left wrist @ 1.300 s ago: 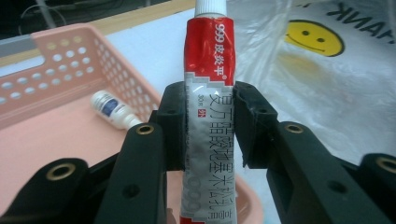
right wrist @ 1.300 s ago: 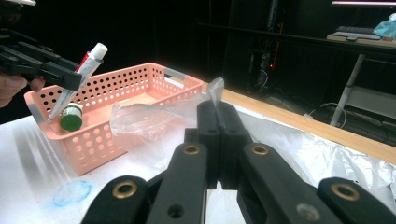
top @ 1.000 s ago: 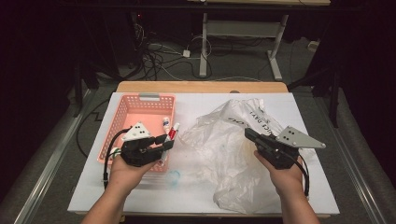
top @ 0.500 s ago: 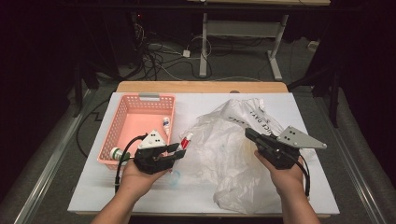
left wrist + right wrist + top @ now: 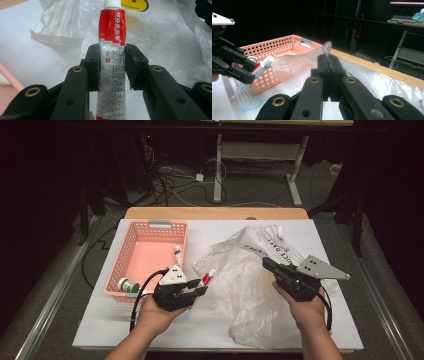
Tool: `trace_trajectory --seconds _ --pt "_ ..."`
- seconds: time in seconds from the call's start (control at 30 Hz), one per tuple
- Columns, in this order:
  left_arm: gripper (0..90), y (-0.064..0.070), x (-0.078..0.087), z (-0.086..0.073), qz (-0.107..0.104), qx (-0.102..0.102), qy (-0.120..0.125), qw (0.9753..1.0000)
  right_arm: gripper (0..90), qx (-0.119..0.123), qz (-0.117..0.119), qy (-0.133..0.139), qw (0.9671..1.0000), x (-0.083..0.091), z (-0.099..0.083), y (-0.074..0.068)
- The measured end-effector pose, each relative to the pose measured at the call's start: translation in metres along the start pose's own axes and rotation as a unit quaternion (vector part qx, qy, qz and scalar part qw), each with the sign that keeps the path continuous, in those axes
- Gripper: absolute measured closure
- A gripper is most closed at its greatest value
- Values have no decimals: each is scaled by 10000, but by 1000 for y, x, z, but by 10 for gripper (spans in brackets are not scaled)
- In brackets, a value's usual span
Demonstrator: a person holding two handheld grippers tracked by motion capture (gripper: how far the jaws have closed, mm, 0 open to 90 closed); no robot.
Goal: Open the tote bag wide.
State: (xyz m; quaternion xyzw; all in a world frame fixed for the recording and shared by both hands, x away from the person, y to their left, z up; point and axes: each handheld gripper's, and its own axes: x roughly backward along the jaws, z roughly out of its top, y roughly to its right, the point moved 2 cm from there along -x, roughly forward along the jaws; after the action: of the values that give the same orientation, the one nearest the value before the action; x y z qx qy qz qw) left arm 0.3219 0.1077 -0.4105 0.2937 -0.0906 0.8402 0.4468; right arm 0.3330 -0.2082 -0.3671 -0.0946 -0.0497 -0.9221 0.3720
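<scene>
While the left hand-held gripper [image 5: 111, 67] clamps a red-and-white ointment tube [image 5: 111, 50] over the crinkled clear plastic bag [image 5: 250, 285], the right hand-held gripper [image 5: 329, 66] pinches the bag's film, with bare white bench [image 5: 210, 232] beyond the pink perforated basket [image 5: 131, 251].

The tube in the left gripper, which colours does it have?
The tube is red above, silver-white below, with a white cap; the left gripper view shows it best.

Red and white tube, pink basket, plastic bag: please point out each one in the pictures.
Red and white tube [image 5: 111, 42], left gripper view, on its red upper part above the jaws.
Pink basket [image 5: 129, 241], high view, on its left wall.
Plastic bag [image 5: 240, 270], high view, on the crumpled middle.
</scene>
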Motion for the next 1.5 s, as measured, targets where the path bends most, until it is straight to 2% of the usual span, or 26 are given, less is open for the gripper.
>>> trace_trajectory --seconds 0.33,0.57,0.9,1.23,1.5 --pt "657 5 -14 1 -53 -51 -56 10000 900 13 8 -12 10000 -1 -1 -1" --pt "657 11 -26 11 -34 -192 -78 9998 900 2 -14 1 10000 0 0 0" --pt "657 14 -41 25 -51 -268 -43 9996 900 -8 -10 41 10000 1 1 1" --pt "657 13 -64 31 -71 -288 -69 9995 900 -1 -5 49 10000 2 1 2" --pt "657 10 -82 33 -75 -210 -70 9997 900 -17 -10 35 10000 1 0 2"
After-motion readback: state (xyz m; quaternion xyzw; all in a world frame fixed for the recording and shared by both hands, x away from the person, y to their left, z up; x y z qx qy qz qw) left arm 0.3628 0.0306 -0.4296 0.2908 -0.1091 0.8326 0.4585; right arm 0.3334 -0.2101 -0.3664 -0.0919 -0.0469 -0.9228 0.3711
